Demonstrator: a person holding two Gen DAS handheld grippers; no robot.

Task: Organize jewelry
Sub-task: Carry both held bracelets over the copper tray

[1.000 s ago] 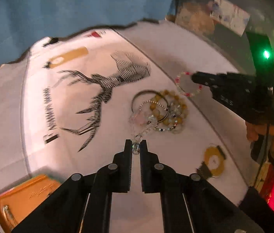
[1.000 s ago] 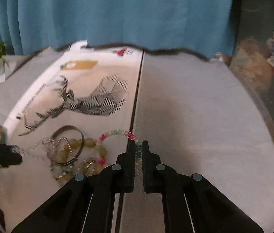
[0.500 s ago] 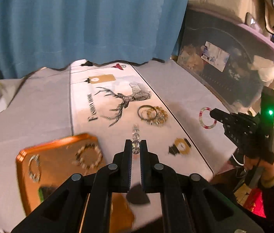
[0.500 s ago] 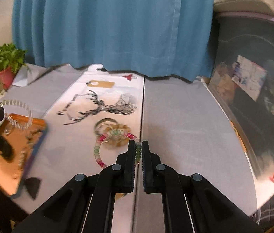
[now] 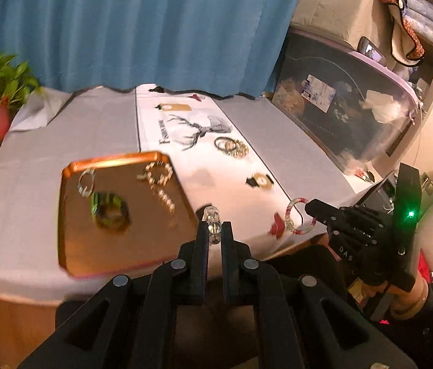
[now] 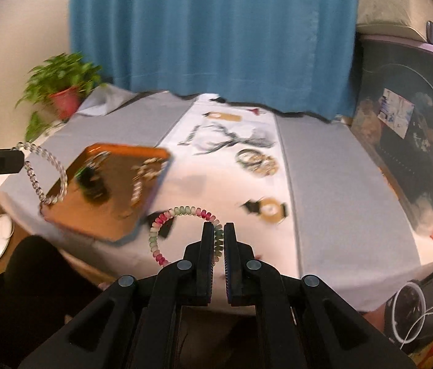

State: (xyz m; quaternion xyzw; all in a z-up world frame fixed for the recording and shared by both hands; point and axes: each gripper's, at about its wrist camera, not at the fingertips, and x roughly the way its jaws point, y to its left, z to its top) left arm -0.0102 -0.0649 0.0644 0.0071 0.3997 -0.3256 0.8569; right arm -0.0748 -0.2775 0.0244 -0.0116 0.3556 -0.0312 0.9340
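claws (image 5: 214,230) lifted back, bracelets (image 6: 182,230) carried off table

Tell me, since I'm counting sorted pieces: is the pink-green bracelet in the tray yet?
Not yet. The bracelet hangs clamped in the right gripper, off the tray.

A clear glass-bead bracelet (image 6: 44,175) hangs as an open loop in the air, pinched at one side, in front of the near edge of the orange tray (image 5: 72,246). A pink, white and green beaded bracelet (image 6: 182,230) is likewise held off the table, its ring upright over the table's front edge. On the tray lie a green ring-shaped piece (image 5: 108,209) and several blurred beaded bracelets (image 5: 156,175). A small pile of bangles and beads (image 5: 231,146) rests on the white runner beside the deer print
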